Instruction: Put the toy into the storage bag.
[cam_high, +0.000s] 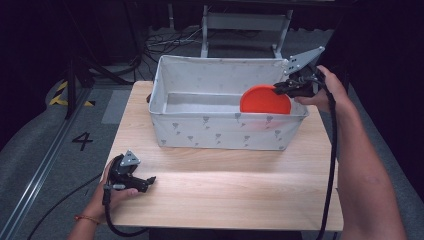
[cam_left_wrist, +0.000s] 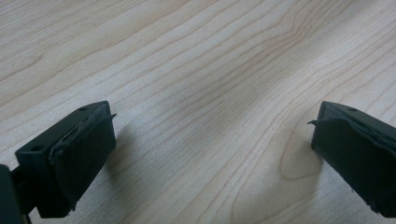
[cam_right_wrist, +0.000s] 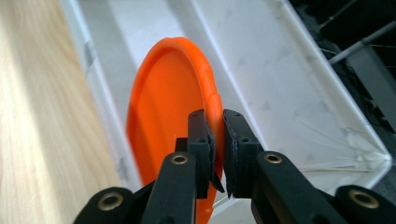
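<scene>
An orange plate (cam_high: 265, 100) stands on edge inside the white fabric bin (cam_high: 200, 130), at its right end. My right gripper (cam_high: 278, 89) is shut on the plate's rim from the right, above the bin's right wall. In the right gripper view the two black jaws pinch the orange plate (cam_right_wrist: 163, 116) at its rim, right gripper (cam_right_wrist: 216, 133), with the bin's pale inside behind it. My left gripper (cam_high: 149, 180) rests on the wooden table (cam_high: 225, 190) near its front left corner. In the left gripper view its jaws stand wide apart over bare wood, left gripper (cam_left_wrist: 212, 126), nothing between them.
The bin takes up the back half of the table and has a pattern of small grey marks. A grey frame (cam_high: 245, 30) and cables lie on the floor behind. A yellow-black strip (cam_high: 62, 92) and a painted "4" (cam_high: 82, 141) mark the floor at left.
</scene>
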